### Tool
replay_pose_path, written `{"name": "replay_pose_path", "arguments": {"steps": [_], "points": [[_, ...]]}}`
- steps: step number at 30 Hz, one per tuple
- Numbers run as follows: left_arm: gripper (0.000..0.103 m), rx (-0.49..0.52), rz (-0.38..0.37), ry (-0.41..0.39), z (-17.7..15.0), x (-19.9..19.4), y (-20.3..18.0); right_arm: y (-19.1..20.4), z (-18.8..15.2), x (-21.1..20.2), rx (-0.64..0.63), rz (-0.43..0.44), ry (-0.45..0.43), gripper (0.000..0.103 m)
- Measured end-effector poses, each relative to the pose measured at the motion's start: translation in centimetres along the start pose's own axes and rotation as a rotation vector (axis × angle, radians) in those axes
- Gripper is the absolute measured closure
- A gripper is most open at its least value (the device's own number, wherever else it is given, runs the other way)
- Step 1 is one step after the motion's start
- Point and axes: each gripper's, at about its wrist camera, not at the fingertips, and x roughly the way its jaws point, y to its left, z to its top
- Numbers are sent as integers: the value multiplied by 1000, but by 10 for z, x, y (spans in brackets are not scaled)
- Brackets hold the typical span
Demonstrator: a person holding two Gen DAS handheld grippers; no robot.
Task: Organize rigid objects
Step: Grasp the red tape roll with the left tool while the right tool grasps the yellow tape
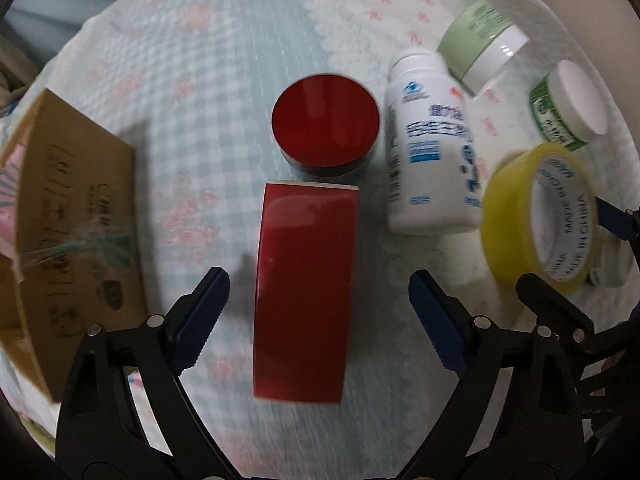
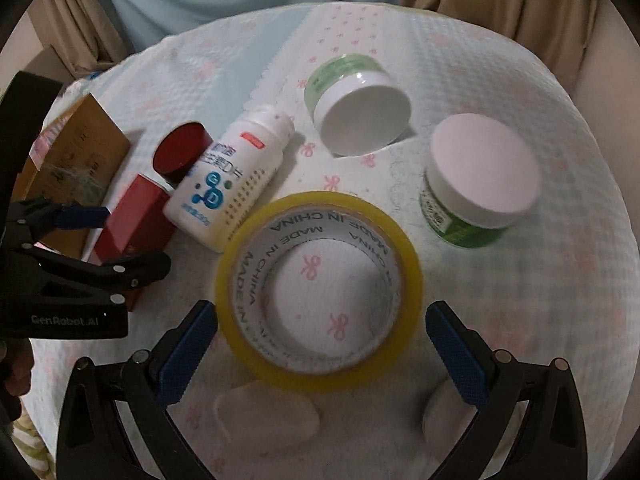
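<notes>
- below the left gripper (image 1: pixel 318 304), whose jaws stand apart and empty, a red box (image 1: pixel 306 292) lies between the fingers, just before a red-lidded jar (image 1: pixel 325 128); stiff, glossy, likely slippery, best pinched across its long sides.
- beside that box, in the right view, the right gripper (image 2: pixel 322 344) gapes around a yellow tape roll (image 2: pixel 320 284), unpressed; light, rigid, take the outer rim.

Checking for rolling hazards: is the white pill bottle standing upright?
No, the white bottle lies on its side on the cloth, beside the red box.
</notes>
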Motion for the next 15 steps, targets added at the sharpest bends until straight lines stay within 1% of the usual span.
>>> {"name": "replay_pose_path", "arguments": {"steps": [2, 4, 6, 8, 15], "points": [[25, 4, -5, 13, 2, 8, 2, 6, 3, 7, -37, 0, 12, 0], [44, 8, -11, 33, 4, 16, 5, 10, 5, 12, -57, -26, 17, 0], [52, 2, -37, 40, 5, 20, 8, 8, 7, 15, -49, -32, 27, 0], [64, 5, -15, 41, 5, 21, 9, 5, 11, 19, -35, -47, 44, 5], [64, 8, -9, 36, 5, 15, 13, 6, 10, 19, -38, -58, 53, 6]]}}
